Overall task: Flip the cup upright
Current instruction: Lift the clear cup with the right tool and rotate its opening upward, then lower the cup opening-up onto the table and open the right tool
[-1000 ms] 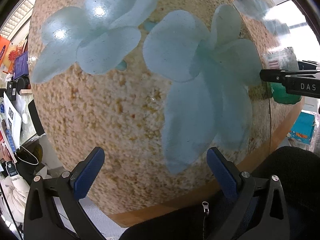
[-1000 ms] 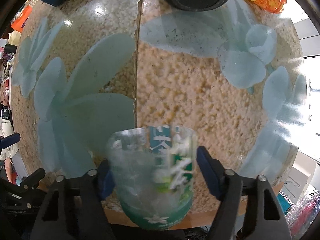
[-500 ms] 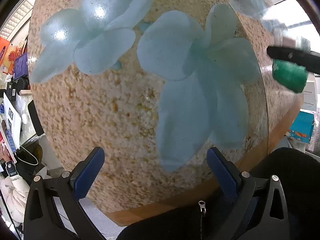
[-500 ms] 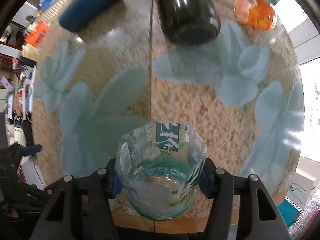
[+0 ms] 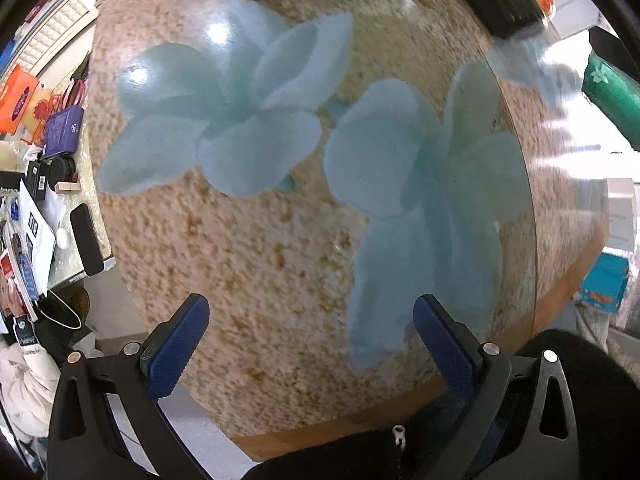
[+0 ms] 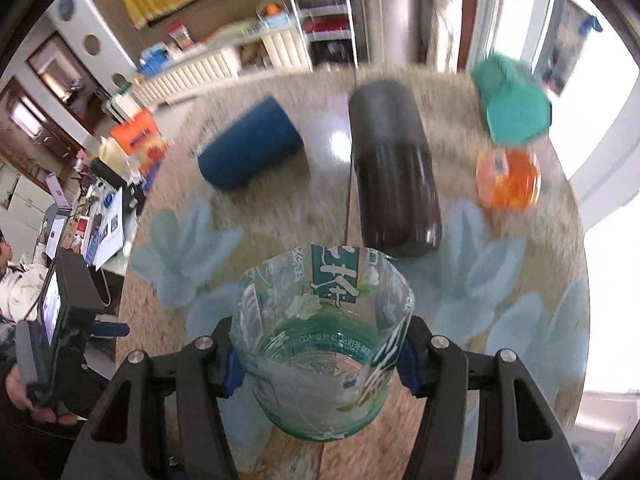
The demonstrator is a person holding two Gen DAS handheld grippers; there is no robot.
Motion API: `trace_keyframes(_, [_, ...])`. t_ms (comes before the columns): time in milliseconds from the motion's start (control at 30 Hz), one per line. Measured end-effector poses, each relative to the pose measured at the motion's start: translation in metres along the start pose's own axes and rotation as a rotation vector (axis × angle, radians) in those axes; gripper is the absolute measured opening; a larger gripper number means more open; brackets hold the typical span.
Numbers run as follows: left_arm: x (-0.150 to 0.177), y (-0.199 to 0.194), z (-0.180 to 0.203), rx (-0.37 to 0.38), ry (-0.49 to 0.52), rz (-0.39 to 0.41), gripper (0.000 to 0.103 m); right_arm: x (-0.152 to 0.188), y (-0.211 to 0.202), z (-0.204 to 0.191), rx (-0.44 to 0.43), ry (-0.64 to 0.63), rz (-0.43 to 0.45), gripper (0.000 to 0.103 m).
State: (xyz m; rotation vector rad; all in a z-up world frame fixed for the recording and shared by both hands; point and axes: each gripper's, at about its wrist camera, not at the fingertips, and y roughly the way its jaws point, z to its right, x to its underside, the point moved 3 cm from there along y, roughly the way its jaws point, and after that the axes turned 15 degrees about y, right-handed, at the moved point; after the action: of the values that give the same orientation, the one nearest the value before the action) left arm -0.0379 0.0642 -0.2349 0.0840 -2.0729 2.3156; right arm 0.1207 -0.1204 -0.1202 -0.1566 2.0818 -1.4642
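One clear cup (image 6: 324,344) with green printed label, pinched between the right gripper (image 6: 320,356) jaws, open mouth facing the camera, held above the worktop (image 6: 280,216). Left gripper (image 5: 308,340): jaws spread, nothing between them, over the flower-patterned worktop. Beyond the cup: black cylinder (image 6: 394,168), blue cylinder (image 6: 252,148), orange container (image 6: 508,178).

Probably a shop or office, stocked shelves (image 6: 324,12), long counter (image 6: 192,68), cluttered desk (image 5: 36,208), flower-patterned table (image 5: 248,240)
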Motion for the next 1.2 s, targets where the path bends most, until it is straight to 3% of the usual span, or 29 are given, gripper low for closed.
trace_keyframes(167, [0.0,-0.004,-0.005,0.006,-0.023,0.02,0.103,0.004,0.015,0.002,-0.01,-0.04,0.096,0.057])
trace_keyframes(467, [0.008,-0.001,0.0,0.002,0.019,0.035,0.103,0.037,0.055,0.017,0.017,-0.044,0.164,0.057])
trace_keyframes(667, [0.011,-0.002,0.01,-0.008,0.046,0.036,0.103,0.049,0.055,0.017,0.005,-0.064,0.214,0.058])
trace_keyframes(1033, [0.01,0.0,0.017,-0.003,0.051,0.026,0.103,0.057,0.061,0.018,-0.02,-0.069,0.189,0.062])
trace_keyframes(1100, [0.01,0.0,0.017,-0.003,0.049,0.026,0.103,0.056,0.063,0.018,-0.024,-0.06,0.174,0.065])
trace_keyframes(1167, [0.009,-0.001,0.016,-0.001,0.043,0.026,0.103,0.054,0.064,0.018,-0.03,-0.049,0.159,0.085])
trace_keyframes(1200, [0.009,-0.001,0.015,-0.002,0.042,0.026,0.103,0.056,0.063,0.018,-0.03,-0.046,0.161,0.088])
